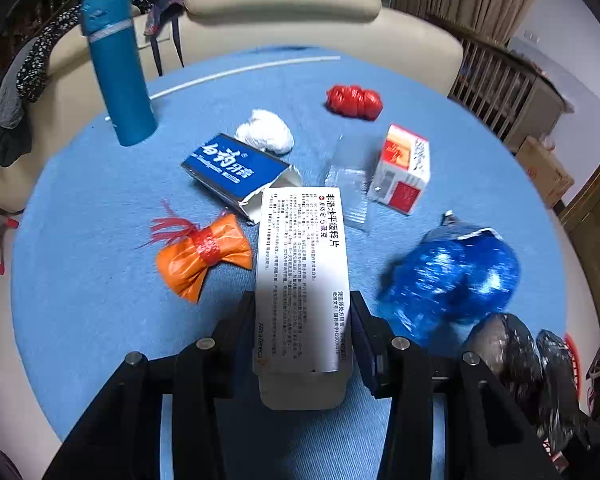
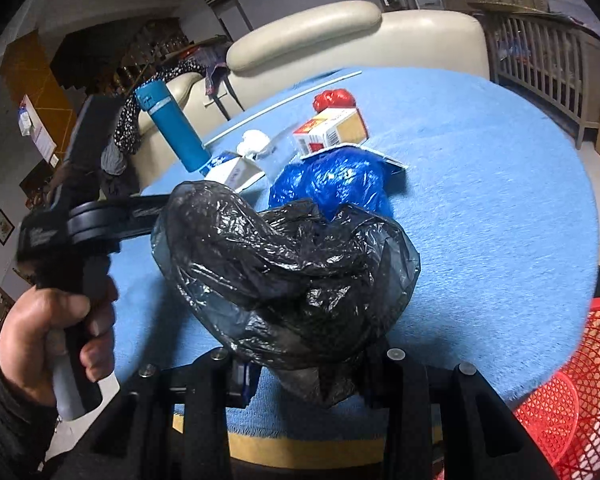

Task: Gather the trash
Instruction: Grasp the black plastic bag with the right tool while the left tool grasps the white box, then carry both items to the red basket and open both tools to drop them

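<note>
Left gripper (image 1: 302,300) was clenched on a long white medicine box (image 1: 302,276), pads pressing its two long sides near the near end; the box pointed away toward the table's middle. Right gripper (image 2: 304,364) was grasping a crumpled black plastic bag (image 2: 288,264), its bunched bottom pinched between the jaws, the rest ballooning above the near edge of the table (image 2: 480,220). A hand (image 2: 56,336) at the left of the right wrist view gripped the left gripper's handle.

The round table had a blue cloth cover. Just left of the white box lay an orange bag tied with red string (image 1: 202,256). An opened blue toothpaste carton (image 1: 236,172) touched the white box's far end, a white paper wad (image 1: 266,131) just behind it. A clear plastic blister tray (image 1: 350,184) lay right of the box's far end, beside a red-and-white carton (image 1: 404,170). A crumpled blue bag (image 1: 452,276) sat toward the right edge, near the black bag. A red bag wad (image 1: 354,102) lay toward the far edge. A teal flask (image 1: 118,68) stood upright at the far-left edge. A red mesh basket (image 2: 580,392) sat off the table's near-right edge.
</note>
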{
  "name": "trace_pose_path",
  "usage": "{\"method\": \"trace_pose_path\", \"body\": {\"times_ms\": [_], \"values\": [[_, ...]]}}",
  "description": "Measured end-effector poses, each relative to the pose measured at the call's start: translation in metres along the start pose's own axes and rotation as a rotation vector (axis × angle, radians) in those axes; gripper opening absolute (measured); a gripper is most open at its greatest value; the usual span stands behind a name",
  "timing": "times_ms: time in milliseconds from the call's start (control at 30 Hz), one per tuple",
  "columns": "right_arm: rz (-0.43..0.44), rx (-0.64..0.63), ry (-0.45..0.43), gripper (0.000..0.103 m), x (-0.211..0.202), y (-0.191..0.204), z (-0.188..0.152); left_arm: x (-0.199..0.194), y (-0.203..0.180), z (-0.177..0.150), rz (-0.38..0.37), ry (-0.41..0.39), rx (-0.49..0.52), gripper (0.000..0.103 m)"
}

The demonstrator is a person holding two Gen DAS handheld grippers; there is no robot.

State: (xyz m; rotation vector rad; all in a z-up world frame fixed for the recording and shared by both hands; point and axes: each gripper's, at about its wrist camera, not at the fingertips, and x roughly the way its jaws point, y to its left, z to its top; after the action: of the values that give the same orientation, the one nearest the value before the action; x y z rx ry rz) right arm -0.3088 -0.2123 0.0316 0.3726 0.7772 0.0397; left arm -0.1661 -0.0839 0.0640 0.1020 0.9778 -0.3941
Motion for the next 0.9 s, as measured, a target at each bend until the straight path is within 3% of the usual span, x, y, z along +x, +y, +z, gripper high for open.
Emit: {"method": "trace_pose_path", "body": {"times_ms": [333, 900], "values": [[-0.082, 0.073, -0.106, 0.04, -0.057, -0.022, -0.008, -0.039, -0.048, -0.027, -0.117, -0.057, 0.103, 0.047], [-0.327, 0.264, -0.256, 0.04, -0.179, -0.139, -0.05, -0.08, -0.16, -0.046, -0.27, -0.103, 0.326, 0.047]]}}
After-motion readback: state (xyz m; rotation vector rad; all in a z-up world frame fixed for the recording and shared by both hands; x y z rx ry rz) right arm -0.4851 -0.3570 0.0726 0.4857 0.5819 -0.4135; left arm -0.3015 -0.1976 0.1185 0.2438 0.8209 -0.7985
